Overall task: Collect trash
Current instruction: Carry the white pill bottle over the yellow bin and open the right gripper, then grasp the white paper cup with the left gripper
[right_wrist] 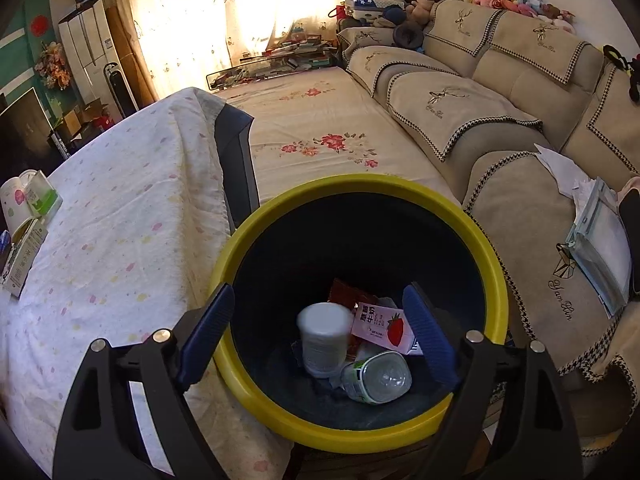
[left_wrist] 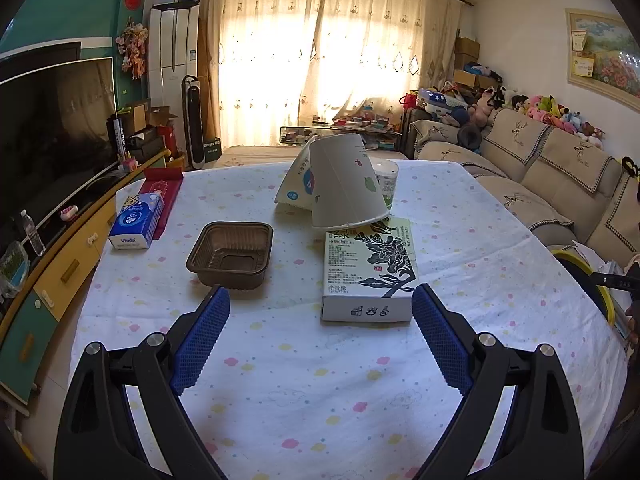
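Observation:
My right gripper (right_wrist: 318,300) hangs open over a dark bin with a yellow rim (right_wrist: 360,184); nothing is between its blue pads. Inside the bin lie a white cup (right_wrist: 322,338), a pink strawberry milk carton (right_wrist: 384,326), a clear bottle (right_wrist: 378,376) and a red wrapper (right_wrist: 346,292). My left gripper (left_wrist: 320,304) stands open above the table, empty. Ahead of it on the spotted cloth sit a brown plastic tray (left_wrist: 232,254), a flat green-and-white box (left_wrist: 370,268), an upturned paper cup (left_wrist: 346,184) leaning on the box, and a small tub (left_wrist: 386,180) behind it.
A blue tissue box (left_wrist: 136,222) and a red packet (left_wrist: 164,188) lie at the table's left edge. A TV (left_wrist: 52,132) and cabinet run along the left. A beige sofa (right_wrist: 500,112) stands right of the bin, with papers (right_wrist: 596,236) on it. The bin's rim (left_wrist: 588,280) shows at the table's right.

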A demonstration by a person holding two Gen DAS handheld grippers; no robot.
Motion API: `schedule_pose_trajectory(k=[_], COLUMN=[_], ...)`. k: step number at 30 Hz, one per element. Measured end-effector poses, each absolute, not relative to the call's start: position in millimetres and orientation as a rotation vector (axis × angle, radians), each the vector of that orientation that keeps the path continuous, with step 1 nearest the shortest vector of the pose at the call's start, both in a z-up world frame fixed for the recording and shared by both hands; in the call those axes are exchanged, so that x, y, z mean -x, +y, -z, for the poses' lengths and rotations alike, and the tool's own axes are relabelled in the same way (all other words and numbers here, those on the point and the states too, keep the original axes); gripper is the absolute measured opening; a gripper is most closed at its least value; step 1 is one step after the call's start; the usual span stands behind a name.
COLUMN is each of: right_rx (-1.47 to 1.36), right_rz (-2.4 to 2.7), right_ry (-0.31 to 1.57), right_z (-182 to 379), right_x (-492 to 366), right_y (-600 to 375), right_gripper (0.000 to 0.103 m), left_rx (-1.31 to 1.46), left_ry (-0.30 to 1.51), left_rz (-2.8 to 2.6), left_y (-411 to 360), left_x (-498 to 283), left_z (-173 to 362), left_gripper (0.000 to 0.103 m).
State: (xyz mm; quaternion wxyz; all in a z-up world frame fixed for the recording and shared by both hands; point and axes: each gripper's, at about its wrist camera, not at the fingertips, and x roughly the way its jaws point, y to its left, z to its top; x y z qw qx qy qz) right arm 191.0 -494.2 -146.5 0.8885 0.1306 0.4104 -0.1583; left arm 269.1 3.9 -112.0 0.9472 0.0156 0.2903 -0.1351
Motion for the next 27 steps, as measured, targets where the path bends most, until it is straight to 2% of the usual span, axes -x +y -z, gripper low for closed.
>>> schedule_pose_trajectory(k=[14, 21, 27], right_rx=[-0.316, -0.353, -0.376], right_rz=[0.283, 0.253, 0.236], right_ry=[0.839, 0.816, 0.8], right_z=[149.6, 149.1, 147.7], right_x=[-189.6, -183.3, -178.4], right_y=[-485.2, -489.5, -492.5], right_gripper=[0.083, 0.083, 0.083], left_rx=[-0.005, -0.007, 0.043], left_ry=[0.621, 0.674, 0.769], left_rz=[0.311, 0.35, 0.334], left_y=[-8.3, -38.9, -58.4], left_x=[-274.5, -321.5, -381.6], left_z=[103.1, 77.2, 84.0], left_gripper=[0.091, 0.091, 0.091])
